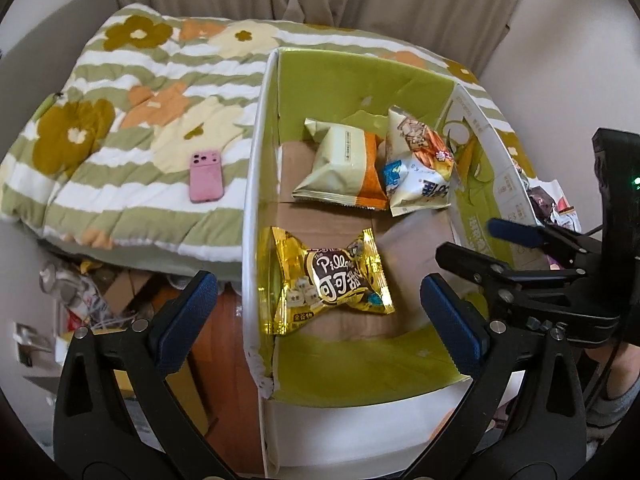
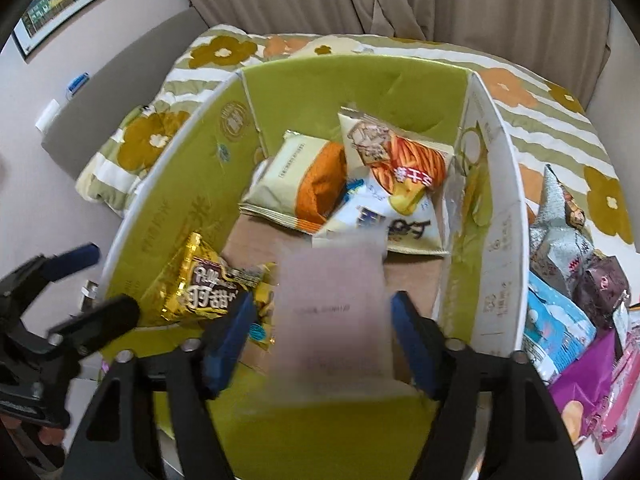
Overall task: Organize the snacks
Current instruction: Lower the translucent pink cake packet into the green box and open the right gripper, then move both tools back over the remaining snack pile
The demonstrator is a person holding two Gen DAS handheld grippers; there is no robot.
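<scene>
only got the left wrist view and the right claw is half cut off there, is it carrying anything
Observer: Yes. A pale pink packet, blurred, sits between the fingers of the right claw, above the cardboard box.
Operator: is it actually gripped
Observer: It looks loose. There is a gap between each pad and the packet.
Operator: any snacks left outside the box
Observer: Several lie on the quilt right of the box, among them a silver packet, a blue one and a purple bag.
</scene>
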